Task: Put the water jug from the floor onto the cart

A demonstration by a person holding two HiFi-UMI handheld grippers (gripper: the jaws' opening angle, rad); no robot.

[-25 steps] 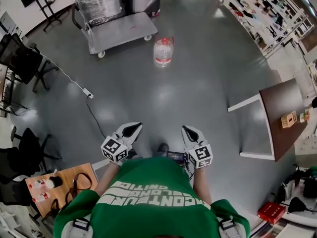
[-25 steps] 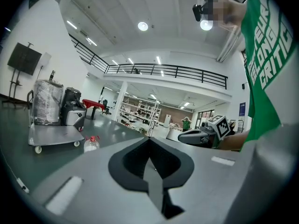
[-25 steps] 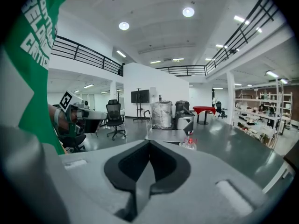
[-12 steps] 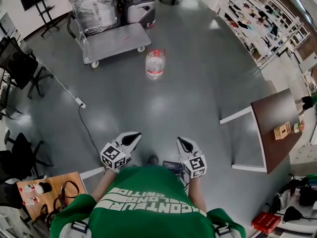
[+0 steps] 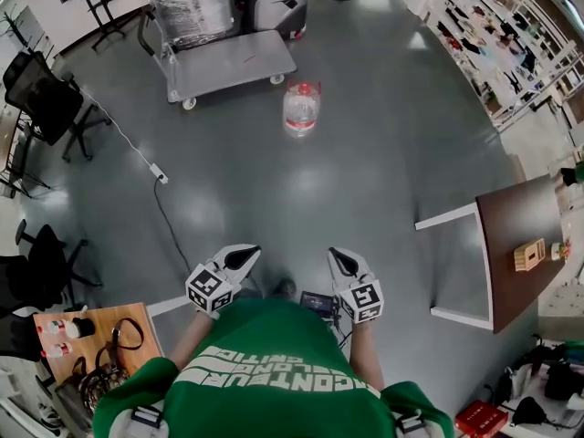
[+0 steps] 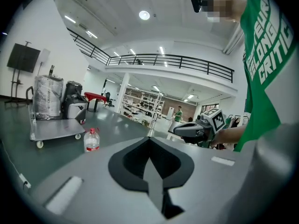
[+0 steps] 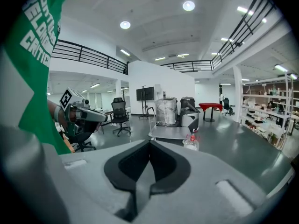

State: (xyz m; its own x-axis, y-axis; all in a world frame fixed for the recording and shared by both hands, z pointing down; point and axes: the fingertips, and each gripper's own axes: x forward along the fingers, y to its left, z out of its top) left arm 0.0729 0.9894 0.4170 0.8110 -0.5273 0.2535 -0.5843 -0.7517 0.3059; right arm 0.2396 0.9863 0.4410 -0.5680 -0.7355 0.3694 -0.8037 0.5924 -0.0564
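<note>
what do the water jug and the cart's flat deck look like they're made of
The water jug looks like clear, glossy plastic: its body is see-through, with a red cap and label band. The cart deck looks like grey painted metal, smooth and fairly matte, though a coated board is possible.

Open lab hall with shelving (image 5: 497, 39), chairs (image 5: 41, 99), mezzanine (image 6: 163, 60).

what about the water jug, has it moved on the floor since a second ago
No. The water jug stands on the floor just off the same corner of the cart as before.
</note>
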